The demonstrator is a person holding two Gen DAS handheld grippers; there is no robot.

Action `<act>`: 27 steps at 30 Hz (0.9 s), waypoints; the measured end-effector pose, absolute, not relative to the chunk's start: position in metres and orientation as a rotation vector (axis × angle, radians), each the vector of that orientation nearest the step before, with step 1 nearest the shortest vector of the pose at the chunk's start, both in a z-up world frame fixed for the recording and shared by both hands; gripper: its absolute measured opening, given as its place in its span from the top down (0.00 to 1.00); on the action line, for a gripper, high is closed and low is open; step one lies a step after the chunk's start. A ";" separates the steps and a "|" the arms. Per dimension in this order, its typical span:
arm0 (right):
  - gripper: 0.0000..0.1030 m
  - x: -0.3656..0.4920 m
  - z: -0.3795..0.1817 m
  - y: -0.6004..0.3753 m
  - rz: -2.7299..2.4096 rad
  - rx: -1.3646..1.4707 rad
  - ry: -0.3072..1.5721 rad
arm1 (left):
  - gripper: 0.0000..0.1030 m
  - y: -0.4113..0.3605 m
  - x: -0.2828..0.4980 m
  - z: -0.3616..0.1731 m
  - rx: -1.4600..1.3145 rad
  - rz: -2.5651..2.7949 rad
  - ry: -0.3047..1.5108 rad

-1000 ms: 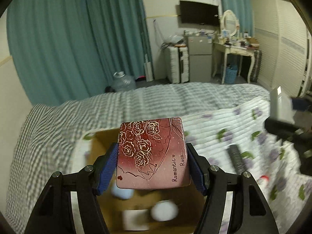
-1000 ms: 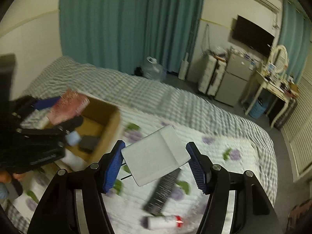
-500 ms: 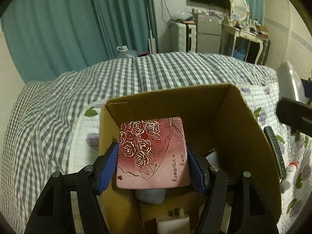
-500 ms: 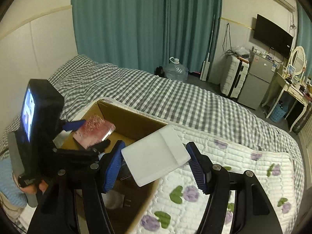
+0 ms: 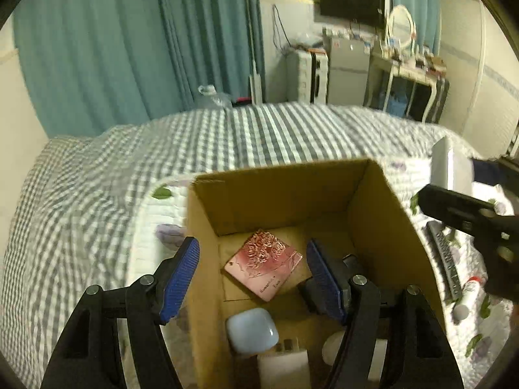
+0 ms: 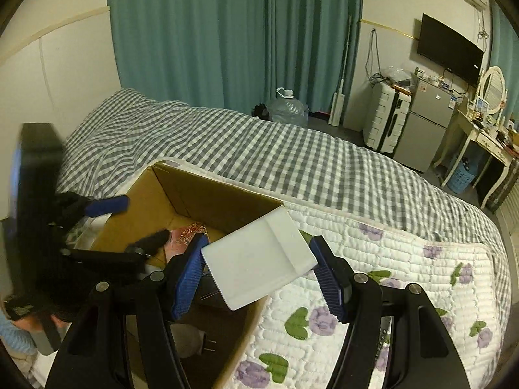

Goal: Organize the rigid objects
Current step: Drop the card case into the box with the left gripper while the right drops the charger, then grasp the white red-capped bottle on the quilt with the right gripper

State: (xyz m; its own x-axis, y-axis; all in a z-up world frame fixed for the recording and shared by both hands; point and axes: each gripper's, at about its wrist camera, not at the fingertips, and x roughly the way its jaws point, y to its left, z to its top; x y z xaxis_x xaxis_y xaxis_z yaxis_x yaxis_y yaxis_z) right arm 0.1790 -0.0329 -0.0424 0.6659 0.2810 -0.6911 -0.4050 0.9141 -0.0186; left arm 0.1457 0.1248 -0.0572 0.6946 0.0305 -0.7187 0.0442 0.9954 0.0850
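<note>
My right gripper [image 6: 258, 275] is clamped on the flat white rectangular box [image 6: 259, 261], held over the near right rim of the open brown cardboard box [image 6: 207, 199]. The opening lies down and to my left. My left gripper [image 5: 253, 278] hangs spread and empty over the red rose-printed tin [image 5: 263, 264] lying inside.

Right gripper [image 6: 259, 275]: clamped a white flat box [image 6: 259, 261].
Cardboard box [image 6: 207, 199]: held a rose-patterned tin [image 6: 185, 235].
Left gripper [image 6: 129, 223]: spread open above box.
</note>
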 end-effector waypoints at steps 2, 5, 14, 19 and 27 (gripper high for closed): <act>0.37 0.177 -0.039 -0.032 0.382 -0.181 0.748 | 0.31 0.131 0.133 -0.048 0.098 0.024 0.776; 0.37 0.177 -0.037 -0.024 0.381 -0.183 0.749 | 0.31 0.140 0.124 -0.040 0.081 0.042 0.753; 0.37 0.205 -0.068 0.011 0.363 -0.182 0.812 | 0.31 0.153 0.125 -0.050 0.052 0.043 0.778; 0.24 0.216 -0.078 0.014 0.376 -0.127 0.824 | 0.31 0.154 0.125 -0.054 0.044 0.047 0.794; 0.12 0.195 -0.037 -0.026 0.327 -0.073 0.741 | 0.31 0.138 0.110 -0.037 0.076 0.032 0.748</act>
State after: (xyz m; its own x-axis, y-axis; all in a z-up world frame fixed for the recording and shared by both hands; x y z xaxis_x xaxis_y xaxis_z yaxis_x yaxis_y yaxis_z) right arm 0.1947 -0.0256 -0.0368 0.6898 0.2666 -0.6731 -0.3175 0.9469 0.0497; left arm 0.1098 0.1377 -0.0370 0.7327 0.0566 -0.6782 -0.0024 0.9967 0.0806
